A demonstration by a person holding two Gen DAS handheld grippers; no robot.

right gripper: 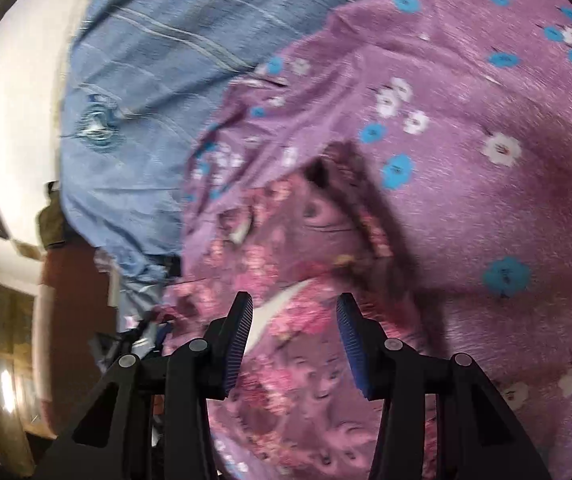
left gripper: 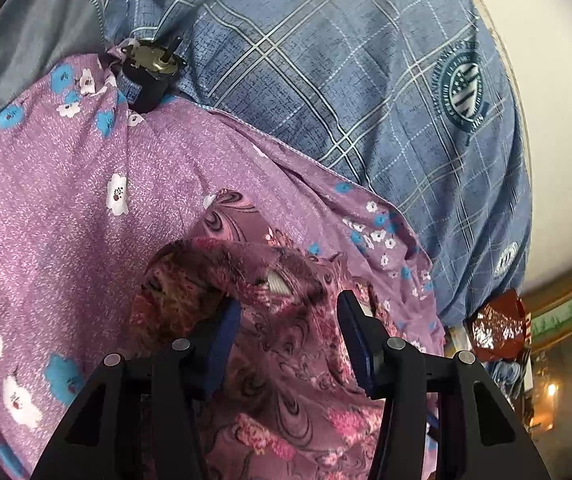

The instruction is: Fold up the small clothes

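Observation:
A small garment [left gripper: 281, 384] in pink and maroon floral print lies crumpled on a purple flowered sheet [left gripper: 85, 208]. My left gripper [left gripper: 290, 300] hovers right at it with the jaws apart. A raised fold of the garment drapes over the tip of the left finger [left gripper: 225, 332], and the pads do not press on the cloth. The right wrist view is blurred. There the same garment [right gripper: 286, 240] spreads under my right gripper [right gripper: 296, 300], whose blue ribbed pads stand apart with cloth showing between them, not pinched.
A small black motor with a brass gear [left gripper: 145, 76] rests on the purple sheet's far corner. A blue plaid cover with a crest [left gripper: 366, 80] lies beyond, grey cloth [left gripper: 25, 48] at the far left. A shiny red wrapper [left gripper: 498, 328] sits past the bed's edge.

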